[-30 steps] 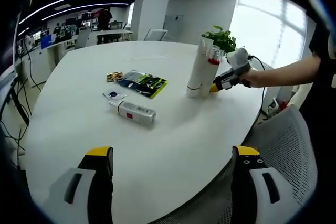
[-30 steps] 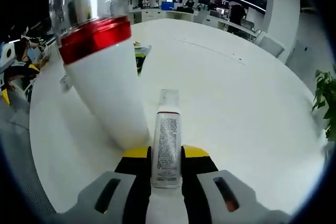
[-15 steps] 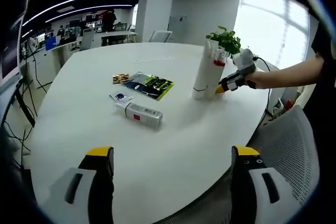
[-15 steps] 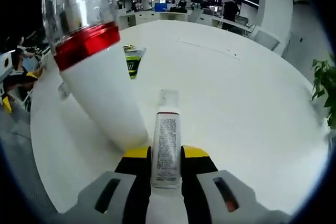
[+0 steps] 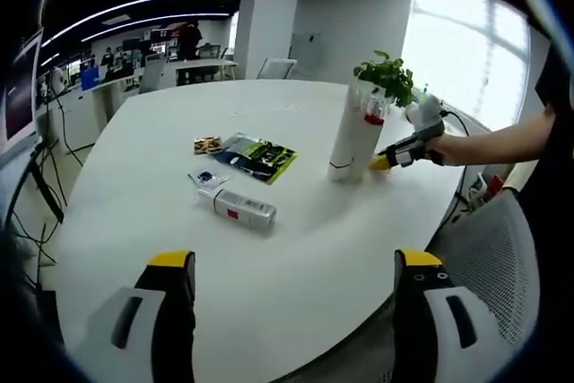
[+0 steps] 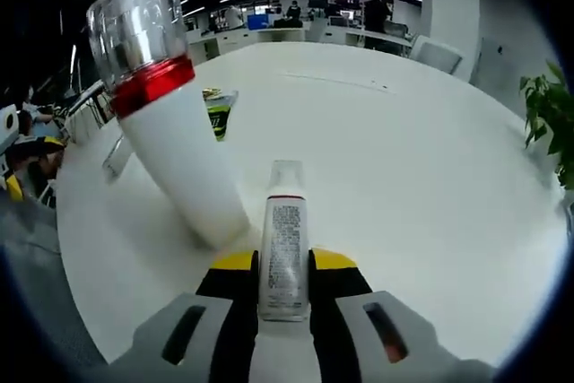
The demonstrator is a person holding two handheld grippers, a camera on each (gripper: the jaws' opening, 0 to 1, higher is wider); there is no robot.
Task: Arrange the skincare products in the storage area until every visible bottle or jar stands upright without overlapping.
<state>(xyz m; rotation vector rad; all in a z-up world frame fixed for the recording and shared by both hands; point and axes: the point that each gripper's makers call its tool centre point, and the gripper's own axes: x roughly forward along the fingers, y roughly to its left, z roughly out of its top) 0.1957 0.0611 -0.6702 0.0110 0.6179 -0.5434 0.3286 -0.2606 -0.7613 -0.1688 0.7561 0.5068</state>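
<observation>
A tall white bottle (image 5: 349,139) with a red band and clear cap stands upright on the white table (image 5: 296,239); it appears leaning in the right gripper view (image 6: 175,163). My right gripper (image 6: 284,266) is shut on a small white tube (image 6: 285,244) with a clear cap, just right of that bottle's base. In the left gripper view the right gripper (image 5: 387,161) shows beside the bottle, in a person's hand. A white bottle with a red label (image 5: 243,209) lies on its side mid-table. My left gripper (image 5: 294,265) hangs open over the near table edge, nothing between its jaws.
A green and black packet (image 5: 260,151), a small sachet (image 5: 207,177) and little brown packets (image 5: 207,143) lie left of the tall bottle. A potted plant (image 5: 387,76) stands behind it. A mesh chair (image 5: 489,266) is at the right. Desks and people fill the far room.
The right gripper has drawn back a little from the tall bottle, still holding the tube. The left view has shifted slightly; the things on the table have not moved.
</observation>
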